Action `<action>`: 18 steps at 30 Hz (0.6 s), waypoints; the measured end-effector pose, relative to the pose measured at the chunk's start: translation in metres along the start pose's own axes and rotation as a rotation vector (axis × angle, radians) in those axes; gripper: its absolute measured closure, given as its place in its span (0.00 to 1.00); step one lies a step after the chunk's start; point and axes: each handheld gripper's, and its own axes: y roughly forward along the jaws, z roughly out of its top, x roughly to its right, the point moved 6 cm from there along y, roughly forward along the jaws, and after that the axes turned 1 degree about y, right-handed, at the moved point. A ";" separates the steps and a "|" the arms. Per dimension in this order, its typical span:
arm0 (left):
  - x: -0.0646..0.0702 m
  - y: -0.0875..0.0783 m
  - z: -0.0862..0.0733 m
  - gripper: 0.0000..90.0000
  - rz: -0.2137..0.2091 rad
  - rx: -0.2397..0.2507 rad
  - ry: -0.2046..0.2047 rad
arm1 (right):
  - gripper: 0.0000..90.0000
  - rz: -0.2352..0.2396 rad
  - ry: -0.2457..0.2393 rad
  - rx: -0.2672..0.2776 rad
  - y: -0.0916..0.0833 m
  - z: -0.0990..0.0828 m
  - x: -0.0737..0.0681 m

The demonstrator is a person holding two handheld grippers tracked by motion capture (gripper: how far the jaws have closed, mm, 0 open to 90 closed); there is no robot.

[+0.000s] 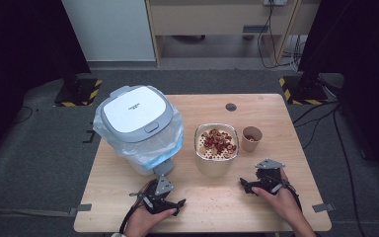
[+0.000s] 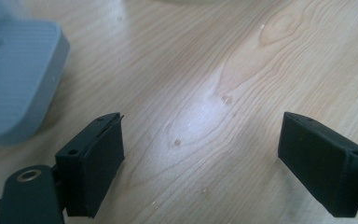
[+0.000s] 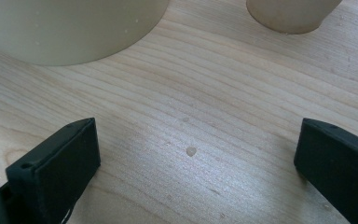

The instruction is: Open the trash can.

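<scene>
Wooden table (image 1: 276, 113) carries a cream bowl (image 1: 216, 157) of food scraps at the frame centre, a small paper cup (image 1: 251, 138) just right of it, and a lidded bin (image 1: 137, 126) at centre left. Both grippers rest low in the frame, jaws spread apart and gripping nothing. The right gripper (image 1: 249, 186) is nearer the bowl, which lies up and to the left of its jaws; the left gripper (image 1: 175, 206) sits below the bin's pedal (image 2: 16, 74).
</scene>
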 end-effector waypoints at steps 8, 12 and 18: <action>0.001 -0.014 0.014 0.32 0.003 0.056 0.020 | 0.01 0.009 -0.011 -0.001 -0.001 -0.001 0.000; 0.000 -0.020 0.022 0.39 0.010 0.097 0.023 | 0.01 0.012 -0.010 -0.001 -0.001 -0.001 0.000; -0.003 -0.025 0.028 0.49 0.036 0.103 0.056 | 0.01 0.016 -0.014 -0.002 -0.001 -0.001 0.000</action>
